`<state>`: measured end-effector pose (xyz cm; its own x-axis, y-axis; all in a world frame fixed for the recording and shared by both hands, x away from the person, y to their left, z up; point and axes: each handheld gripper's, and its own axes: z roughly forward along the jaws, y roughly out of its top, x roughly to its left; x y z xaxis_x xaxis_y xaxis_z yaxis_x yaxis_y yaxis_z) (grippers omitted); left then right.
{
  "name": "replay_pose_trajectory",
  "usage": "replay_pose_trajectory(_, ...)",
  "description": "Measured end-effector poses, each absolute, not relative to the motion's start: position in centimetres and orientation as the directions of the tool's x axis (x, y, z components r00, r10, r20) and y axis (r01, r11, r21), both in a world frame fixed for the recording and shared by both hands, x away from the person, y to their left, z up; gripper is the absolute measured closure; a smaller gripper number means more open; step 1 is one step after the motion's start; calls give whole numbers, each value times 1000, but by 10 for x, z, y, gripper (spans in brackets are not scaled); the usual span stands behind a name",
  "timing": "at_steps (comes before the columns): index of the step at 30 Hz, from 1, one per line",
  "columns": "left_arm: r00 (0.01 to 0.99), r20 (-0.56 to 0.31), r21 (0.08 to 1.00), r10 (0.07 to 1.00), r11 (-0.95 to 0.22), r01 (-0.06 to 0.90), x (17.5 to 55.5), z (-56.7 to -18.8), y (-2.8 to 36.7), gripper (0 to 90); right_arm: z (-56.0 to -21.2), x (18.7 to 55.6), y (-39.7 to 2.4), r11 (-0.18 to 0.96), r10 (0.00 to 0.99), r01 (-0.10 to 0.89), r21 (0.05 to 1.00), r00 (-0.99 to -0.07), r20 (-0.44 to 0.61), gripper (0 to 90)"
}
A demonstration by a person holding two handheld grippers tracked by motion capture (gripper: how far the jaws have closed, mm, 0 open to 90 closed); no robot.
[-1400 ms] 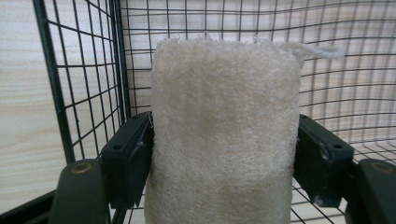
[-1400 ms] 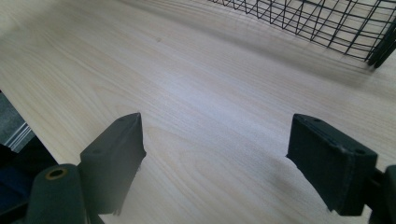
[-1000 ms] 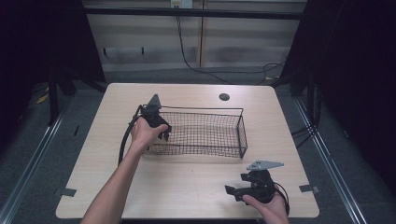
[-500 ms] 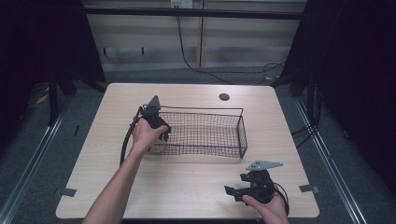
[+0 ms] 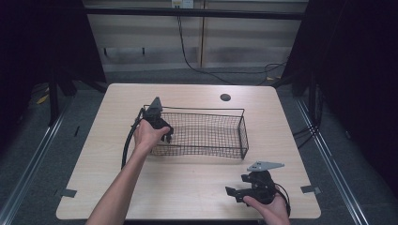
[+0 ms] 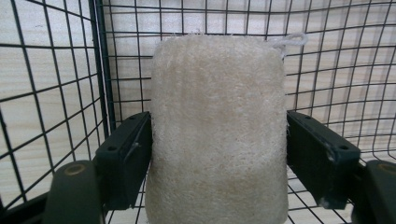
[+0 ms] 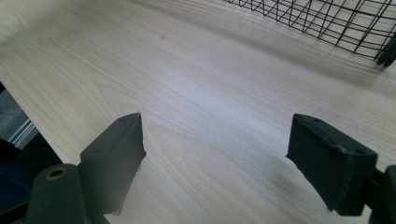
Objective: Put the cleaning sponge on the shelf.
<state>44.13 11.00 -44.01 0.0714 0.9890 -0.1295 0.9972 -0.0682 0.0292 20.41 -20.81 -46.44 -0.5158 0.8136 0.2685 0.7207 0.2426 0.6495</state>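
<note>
The loofah sponge [image 6: 217, 135] between the jaws of my left hand-held gripper [image 6: 218, 154] looks coarse and fibrous, a matt cream, with a white cord loop at one corner. The wire basket [image 5: 241, 136] is thin black metal mesh. My desk [image 7: 196, 93] is pale wood-grain, smooth with a soft sheen. The jaws look like matt black plastic.

No readable text, label, brand or number anywhere (table, basket, grippers alike).

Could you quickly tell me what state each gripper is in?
Left gripper: just been opening, beige fibrous loofah sponge between jaws, released.
Right gripper: open, empty.
</note>
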Motion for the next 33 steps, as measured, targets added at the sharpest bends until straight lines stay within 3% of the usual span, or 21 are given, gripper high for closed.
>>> replay_pose_trajectory(13,87,-186,41,979,-81,996,439,-429,117,186,-464,204,-208,239,813,720,652,-516,272,181)
replay_pose_trajectory(33,169,-281,125,945,-138,983,433,-410,134,182,-464,205,-208,239,808,718,654,-520,275,181)
